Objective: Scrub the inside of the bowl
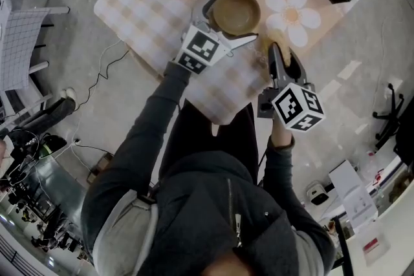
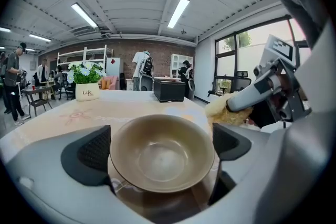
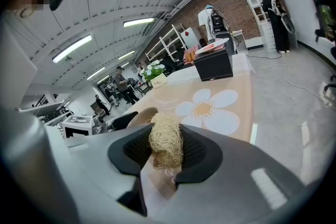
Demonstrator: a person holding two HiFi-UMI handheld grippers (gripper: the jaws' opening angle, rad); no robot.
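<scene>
My left gripper (image 1: 231, 19) clamps the bowl (image 1: 237, 11) by its sides, just at 10 o'clock from my right gripper (image 1: 283, 56), which pinches the scrubber (image 3: 166, 140).

We see a brick wall (image 2: 160, 57), white shelves (image 2: 81, 56), long ceiling lights (image 2: 179, 12), tall windows (image 2: 252, 52) and a grey floor (image 1: 71, 55).
</scene>
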